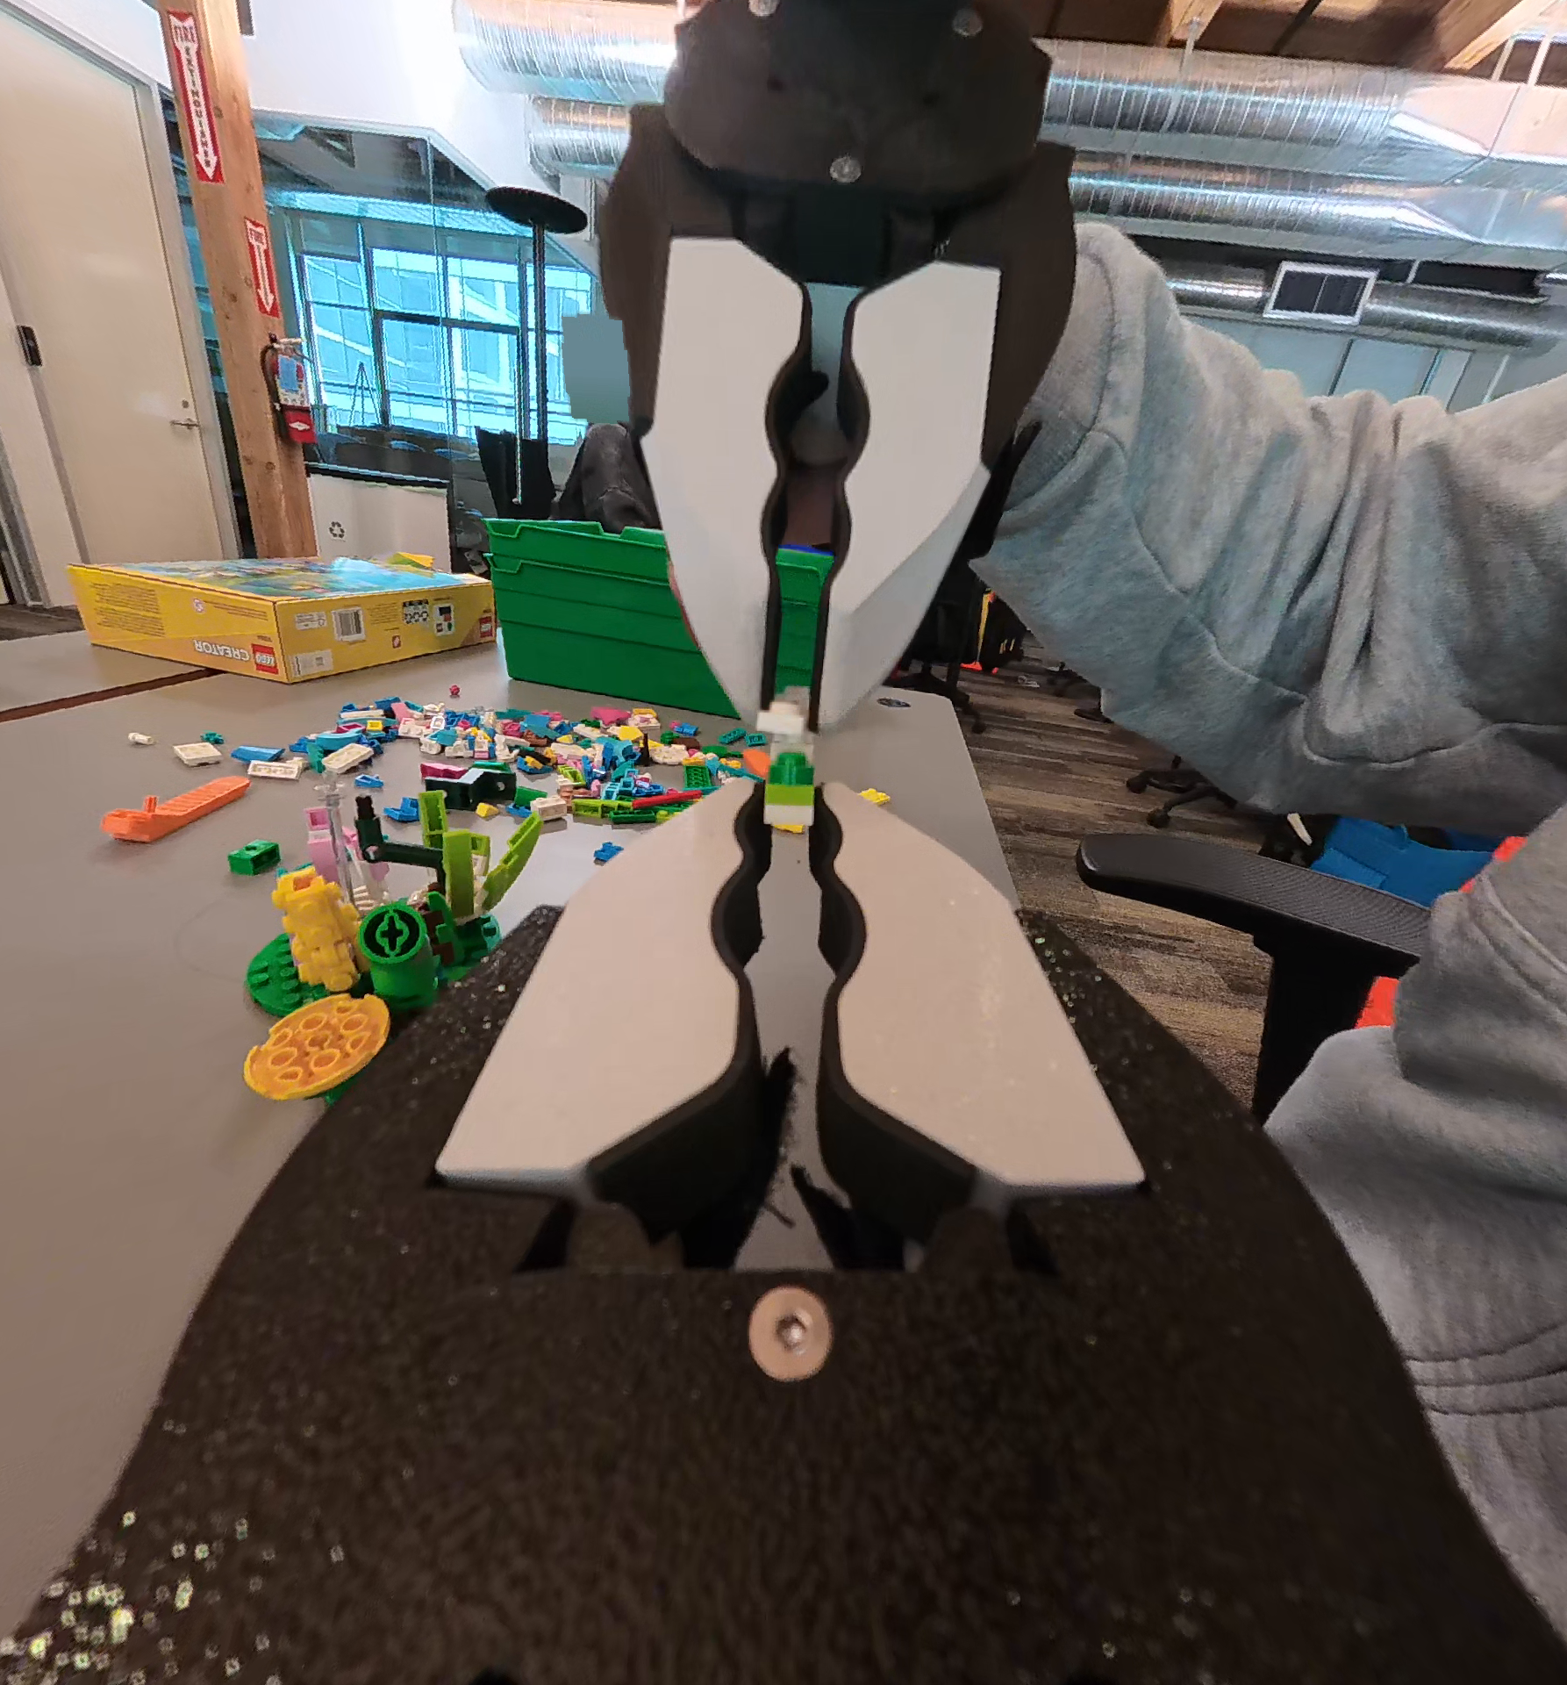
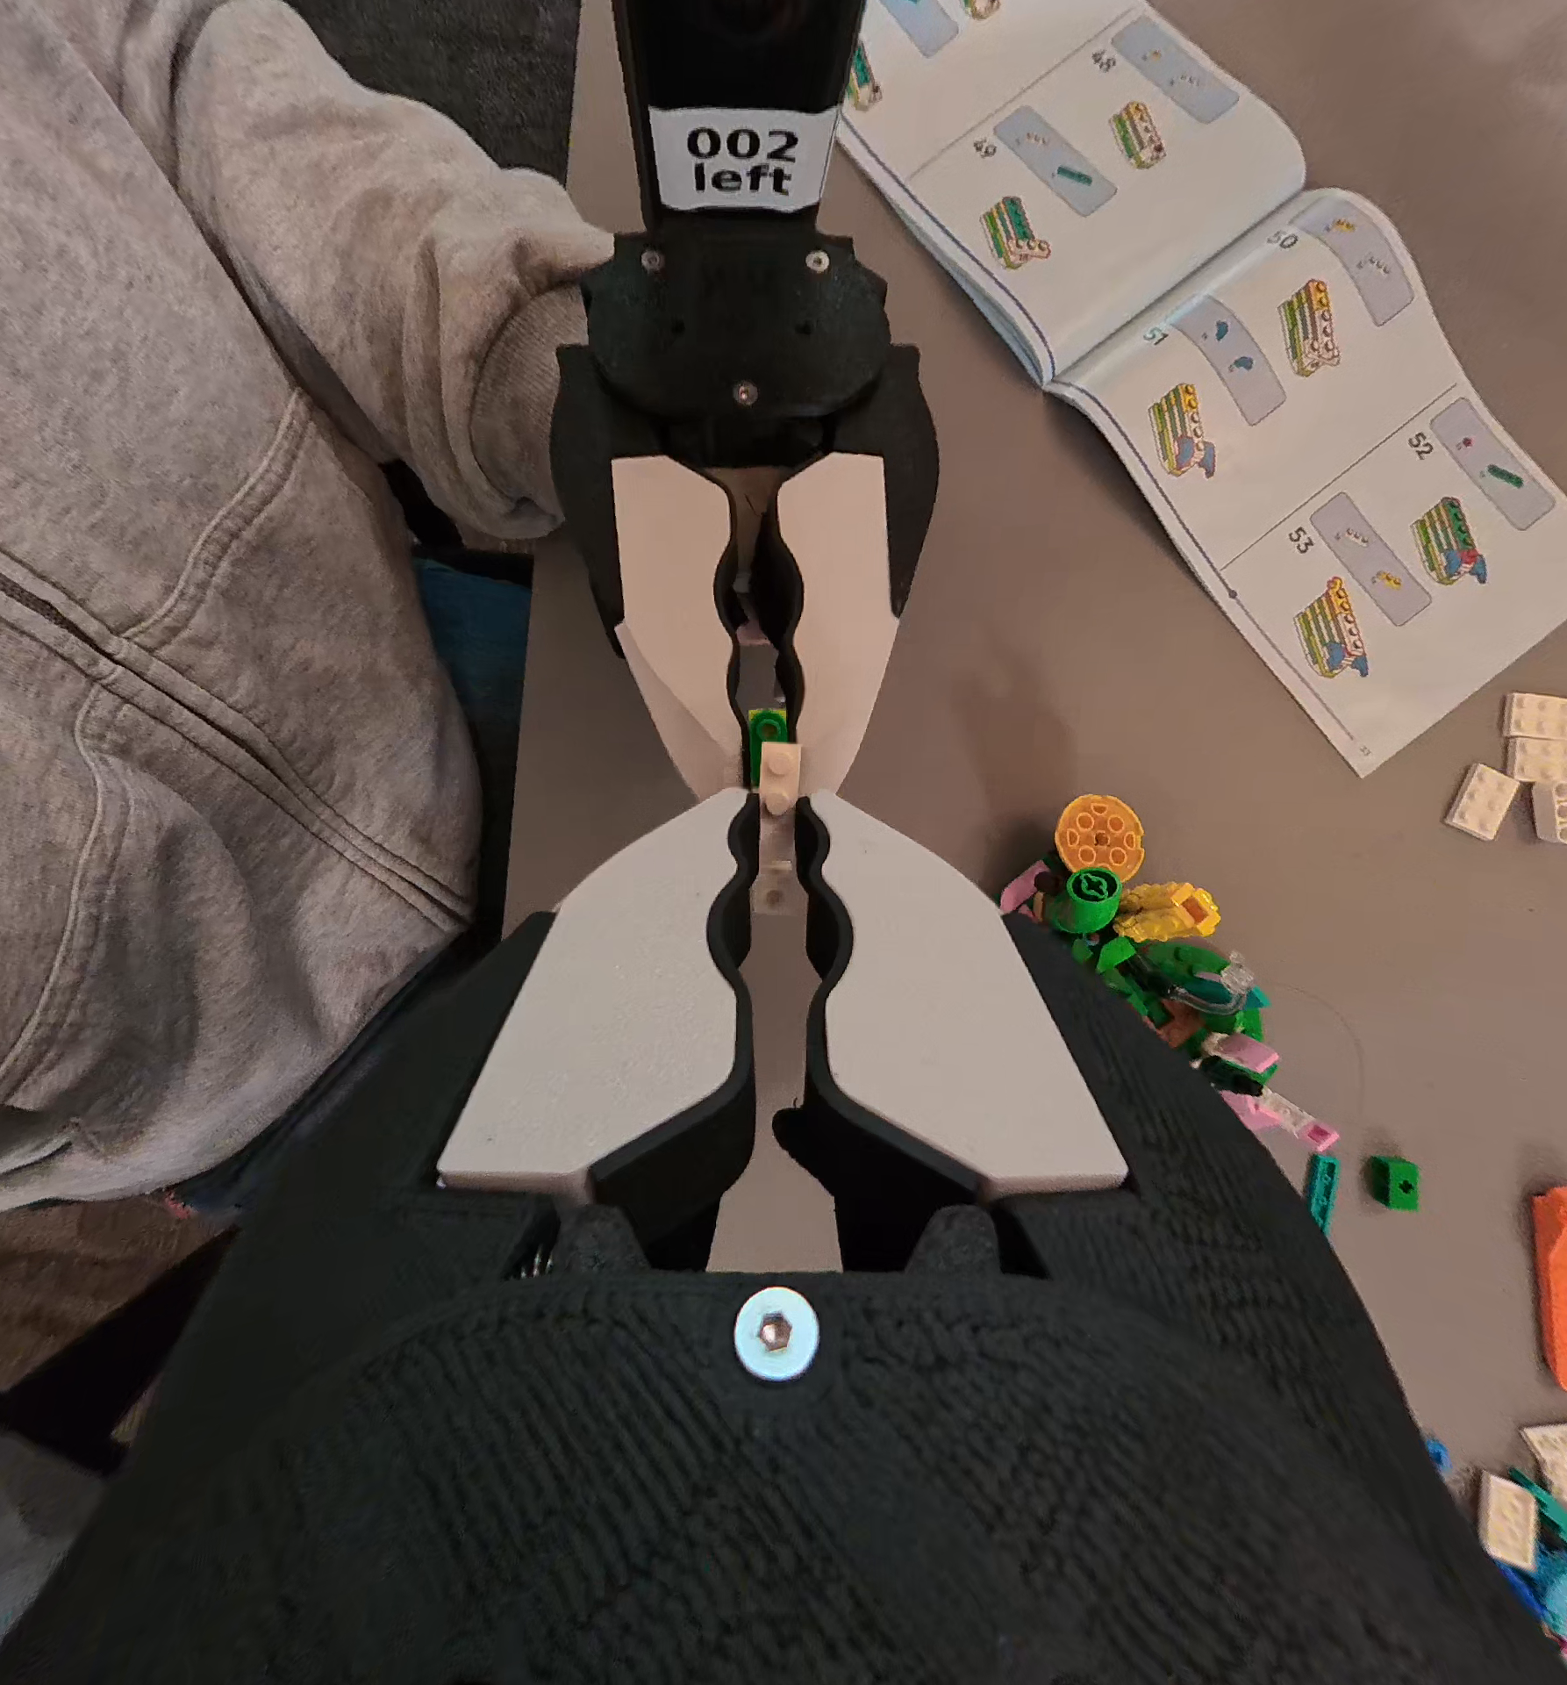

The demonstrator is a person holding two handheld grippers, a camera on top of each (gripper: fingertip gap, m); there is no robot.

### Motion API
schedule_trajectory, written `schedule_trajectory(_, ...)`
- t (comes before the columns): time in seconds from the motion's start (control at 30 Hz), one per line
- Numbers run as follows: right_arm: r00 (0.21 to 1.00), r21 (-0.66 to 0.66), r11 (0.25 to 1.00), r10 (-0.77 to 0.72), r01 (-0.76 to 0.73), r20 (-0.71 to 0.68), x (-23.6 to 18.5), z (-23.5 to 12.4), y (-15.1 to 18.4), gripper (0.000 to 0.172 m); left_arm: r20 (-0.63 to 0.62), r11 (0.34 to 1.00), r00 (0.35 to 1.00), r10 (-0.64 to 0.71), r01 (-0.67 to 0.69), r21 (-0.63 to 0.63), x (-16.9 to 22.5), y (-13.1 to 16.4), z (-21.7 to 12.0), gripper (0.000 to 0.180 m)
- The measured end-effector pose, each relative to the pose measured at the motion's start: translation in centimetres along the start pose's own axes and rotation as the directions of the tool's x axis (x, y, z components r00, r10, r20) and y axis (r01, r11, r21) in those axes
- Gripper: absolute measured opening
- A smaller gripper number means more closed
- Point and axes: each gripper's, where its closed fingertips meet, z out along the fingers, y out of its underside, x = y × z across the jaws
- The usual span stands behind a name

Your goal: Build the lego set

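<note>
Left claw [image 1: 791,807]: squeezes a small green and white brick stack [image 1: 789,784].
Right claw [image 2: 775,802]: pinches a thin white plate [image 2: 778,775], tip to tip with the left claw.
Nearby: flower model [image 1: 370,930] at 9 o'clock on the grey table [image 1: 78,1003]; loose bricks [image 1: 525,748] at 11 o'clock.

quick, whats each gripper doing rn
Left gripper: shut on a small green and white brick stack.
Right gripper: shut on a white plate piece.

Left tongs [image 1: 789,807]: rough grainy black plastic body, smooth matt grey fingers [image 1: 661,957], shiny metal screw [image 1: 789,1333]. Bricks [image 1: 525,752] glossy plastic. Surface [image 1: 78,912] smooth matt grey. Sleeve [image 1: 1309,565] fleecy cloth. Booklet [image 2: 1217,365] paper. Post [image 1: 233,273] wood.
</note>
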Motion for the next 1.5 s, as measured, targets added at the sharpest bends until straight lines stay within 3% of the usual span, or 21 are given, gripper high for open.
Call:
schedule_trajectory(0.73, 0.999, -0.059, 0.997, -0.051, 0.050, -0.008, -0.8, 0.2, 0.9, 0.007, -0.028, 0.999, 0.998, 0.048, -0.048, -0.016, 0.7, 0.2, 0.2, 0.008)
schedule_trajectory(1.03, 0.995, -0.077, 0.994, -0.087, 0.083, -0.056, -0.9, 0.2, 1.3, 0.022, -0.024, 0.998, 0.998, 0.057, -0.058, -0.023, 0.7, 0.3, 0.3, 0.008)
schedule_trajectory(1.13, 0.972, -0.024, 0.988, -0.157, 0.155, -0.174, -0.7, -0.2, 0.6, 0.033, -0.011, 0.999, 0.999, 0.039, -0.040, -0.015, 0.4, 0.2, 0.2, 0.008)
schedule_trajectory(1.23, 0.865, 0.005, 0.946, -0.295, 0.324, -0.405, -0.6, -0.7, -0.3, 0.051, -0.007, 1.000, 1.000, 0.009, -0.009, 0.004, 0.1, 0.0, 0.1, 0.008)
schedule_trajectory(1.3, 0.756, -0.048, 0.905, -0.381, 0.423, -0.533, -0.6, -0.5, 0.0, 0.063, -0.014, 1.000, 1.000, -0.019, 0.020, 0.021, 0.0, -0.2, 0.0, 0.008)
schedule_trajectory(1.43, 0.439, -0.286, 0.761, -0.590, 0.582, -0.678, -0.3, 0.4, 1.0, 0.065, -0.036, 0.995, 0.996, -0.081, 0.083, 0.047, -0.1, -0.5, 0.0, 0.008)
schedule_trajectory(1.5, 0.352, -0.334, 0.731, -0.611, 0.596, -0.709, -0.2, 0.7, 0.7, 0.063, -0.048, 0.993, 0.993, -0.108, 0.110, 0.045, -0.1, -0.5, 0.0, 0.008)
